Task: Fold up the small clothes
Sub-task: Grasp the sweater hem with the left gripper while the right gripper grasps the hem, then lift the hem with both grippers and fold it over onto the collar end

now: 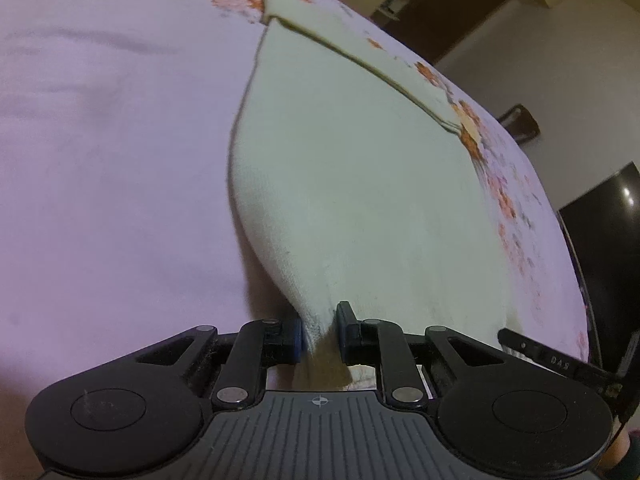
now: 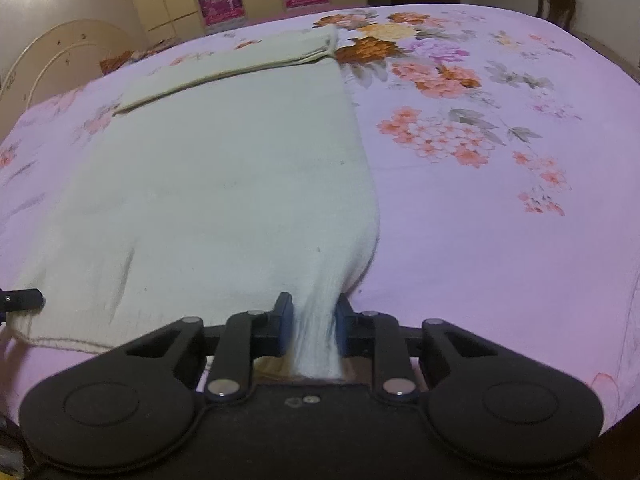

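Pinching cream cloth on bedsheet

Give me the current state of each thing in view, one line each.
Cloth: spread flat on the bed, far edge already folded over, near corners pinched and bunched.
Left gripper: shut on the cloth's near left corner.
Right gripper: shut on the cloth's near right corner.
Bedsheet: smooth under the cloth.
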